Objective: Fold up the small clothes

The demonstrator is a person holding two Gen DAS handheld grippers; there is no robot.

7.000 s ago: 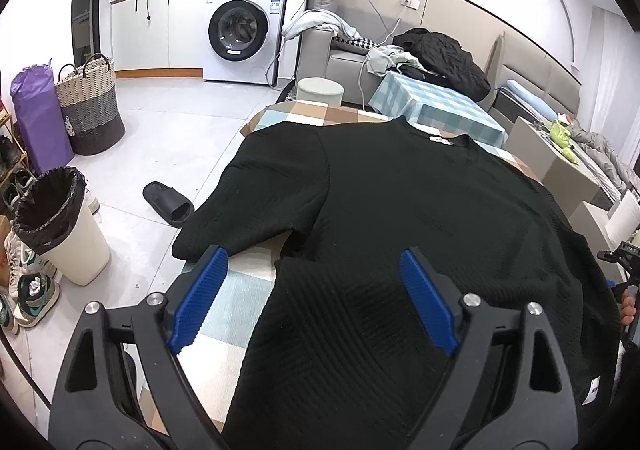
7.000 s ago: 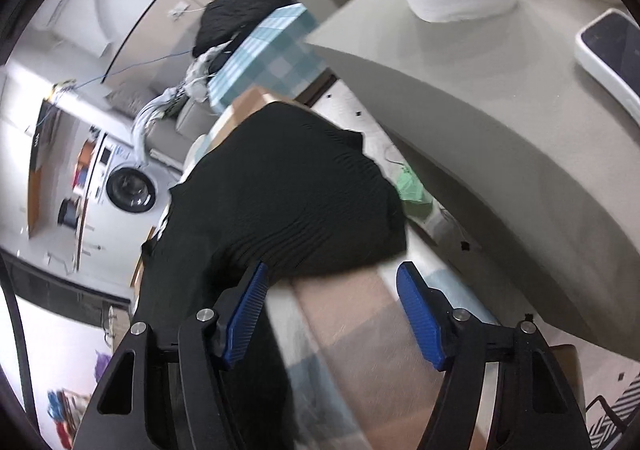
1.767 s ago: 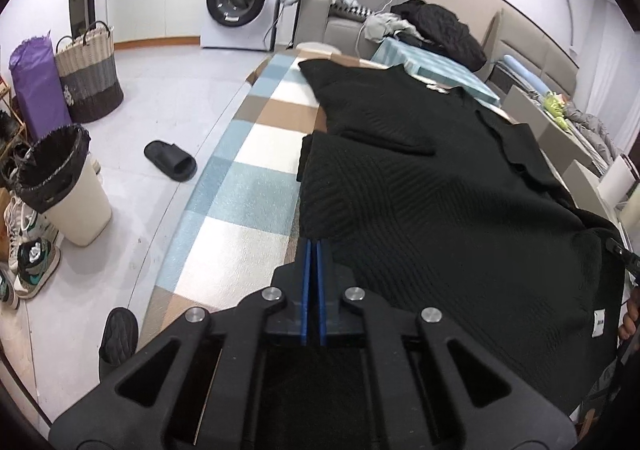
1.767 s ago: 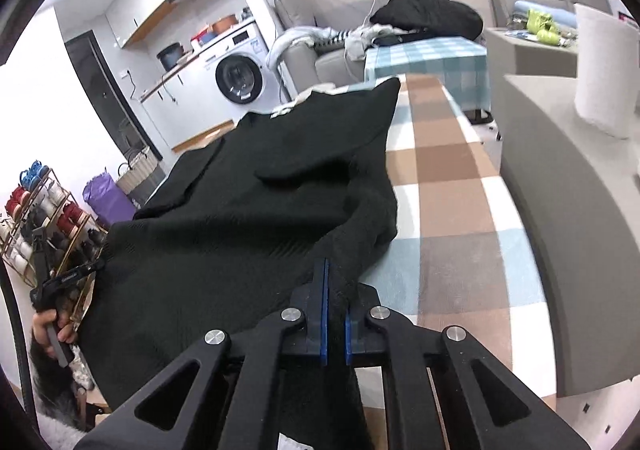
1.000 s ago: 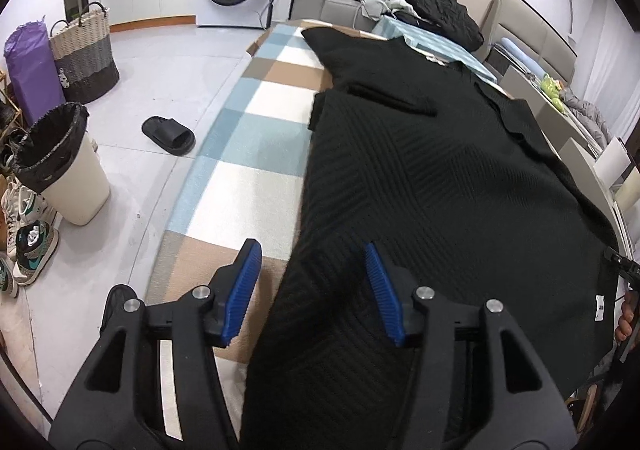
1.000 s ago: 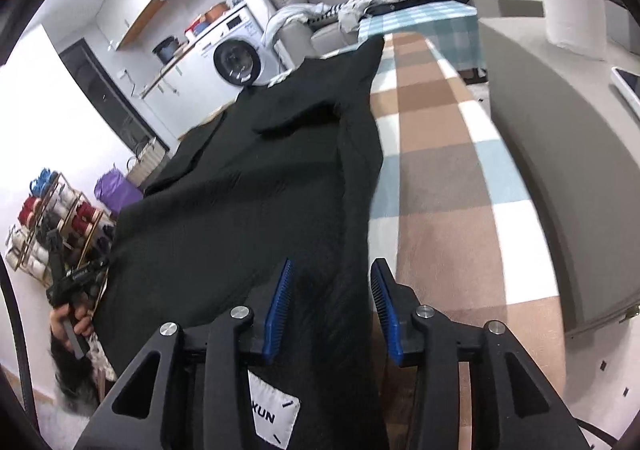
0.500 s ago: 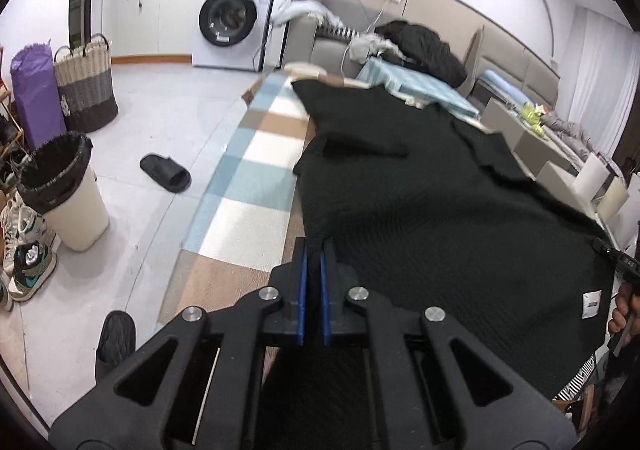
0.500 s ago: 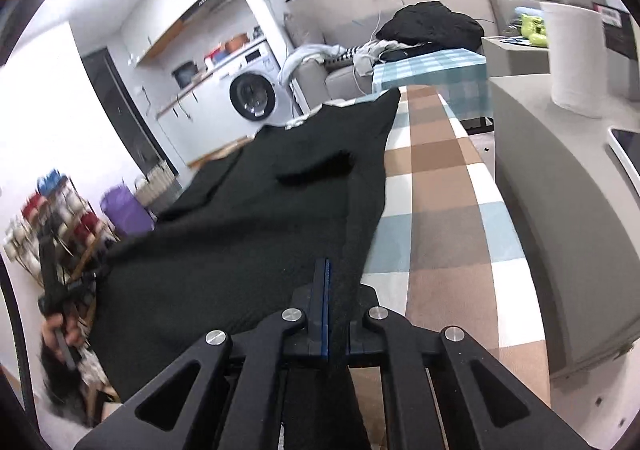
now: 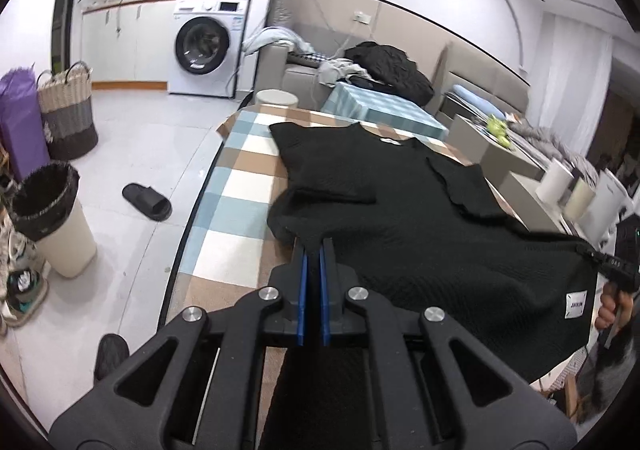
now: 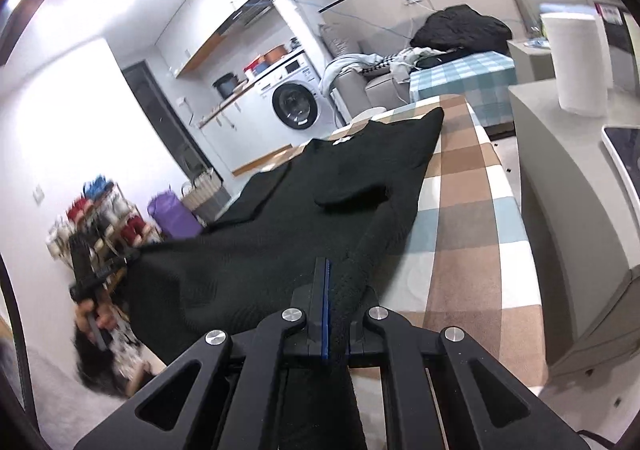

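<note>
Black ribbed knit sweater (image 9: 400, 210) drapes limply over checked tablecloth (image 9: 240, 186).

Black shirt (image 9: 408, 218) — on a tan, blue, white checked cloth (image 9: 240, 190).

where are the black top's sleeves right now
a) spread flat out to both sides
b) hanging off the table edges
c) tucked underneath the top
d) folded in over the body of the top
d: on the black top, both sleeves lie folded in over its body, on the checkered table.
</note>
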